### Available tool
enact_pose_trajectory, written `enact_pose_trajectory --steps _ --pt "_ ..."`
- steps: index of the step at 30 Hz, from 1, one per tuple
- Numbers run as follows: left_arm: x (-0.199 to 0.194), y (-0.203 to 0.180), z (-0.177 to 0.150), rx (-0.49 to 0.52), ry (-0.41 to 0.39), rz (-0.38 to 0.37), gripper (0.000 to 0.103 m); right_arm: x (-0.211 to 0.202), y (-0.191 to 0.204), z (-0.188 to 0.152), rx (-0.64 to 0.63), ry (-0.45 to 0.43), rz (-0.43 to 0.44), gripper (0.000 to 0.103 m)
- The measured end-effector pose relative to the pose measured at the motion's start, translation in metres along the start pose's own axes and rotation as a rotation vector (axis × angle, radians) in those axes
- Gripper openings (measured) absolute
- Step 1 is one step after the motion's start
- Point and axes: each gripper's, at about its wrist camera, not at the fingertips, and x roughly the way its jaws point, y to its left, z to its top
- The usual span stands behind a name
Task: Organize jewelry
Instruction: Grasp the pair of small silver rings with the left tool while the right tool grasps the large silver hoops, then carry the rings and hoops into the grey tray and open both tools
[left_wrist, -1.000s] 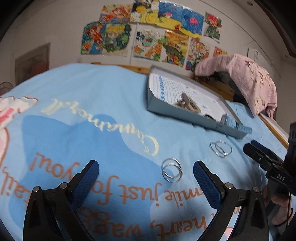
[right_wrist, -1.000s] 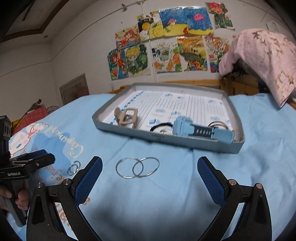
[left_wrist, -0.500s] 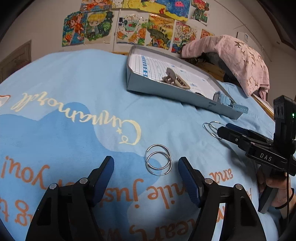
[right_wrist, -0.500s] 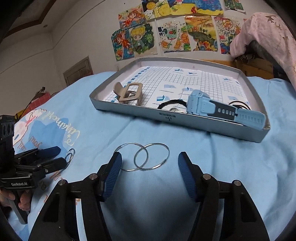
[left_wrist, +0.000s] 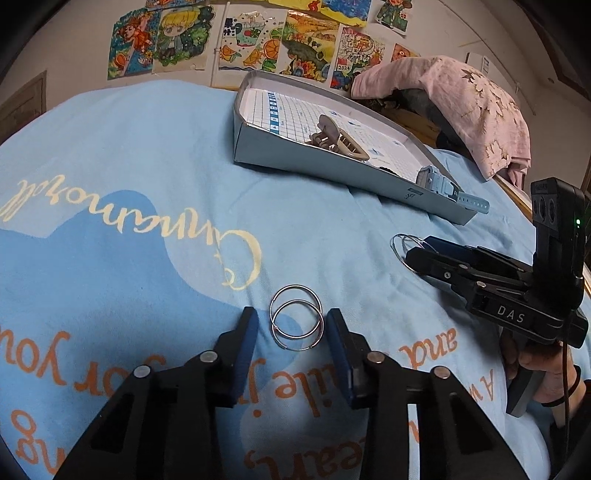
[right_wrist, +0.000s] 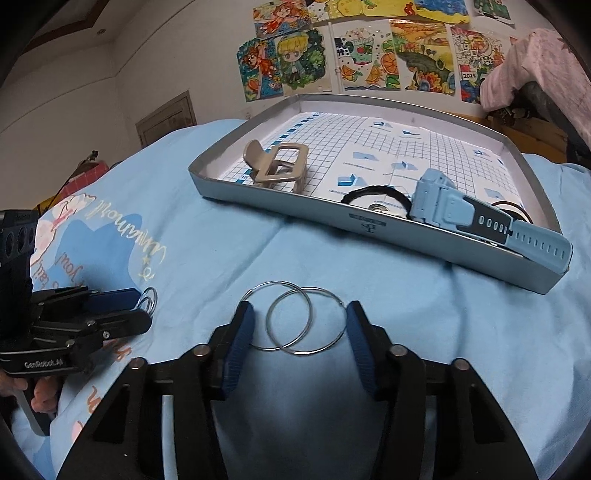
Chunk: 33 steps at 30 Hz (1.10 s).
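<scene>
Hoops bracketed by both tongs on the blue bedspread

Left tongs (left_wrist: 290, 325) are closing around the small linked hoops (left_wrist: 295, 316), which lie flat between the pads with no pad seen pressing yet; right tongs (right_wrist: 300, 325) are likewise closing around the larger hoops (right_wrist: 291, 318), the wire seemingly brushed at the left pad but not clamped. Thin wire is best pinched low and centred, so that neither ring is flicked away or cloth gathered. At one o'clock the grey tray (right_wrist: 280, 208) is seen, already holding a hair claw (right_wrist: 275, 166), a blue watch (right_wrist: 480, 218) and a black hair tie (right_wrist: 373, 194); its raised near wall would have to be cleared.
</scene>
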Motion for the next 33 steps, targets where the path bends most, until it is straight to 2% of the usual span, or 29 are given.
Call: enact_pose_trajectory --steps 2,18,27,33 --pt "0.001 0.000 0.000 -0.002 0.004 -0.004 0.028 0.001 0.002 0.000 -0.007 0.003 -0.002 0.040" --pt "-0.003 -0.001 0.001 -0.002 -0.008 -0.022 0.028 -0.001 0.012 -0.002 -0.058 0.008 -0.010 0.039" --pt "-0.020 -0.007 0.011 -0.001 -0.068 -0.051 0.028 -0.021 0.010 0.005 -0.051 -0.073 -0.001 0.039" --pt "-0.028 -0.015 0.038 -0.018 -0.111 -0.075 0.028 -0.039 0.008 0.016 -0.056 -0.144 -0.006 0.039"
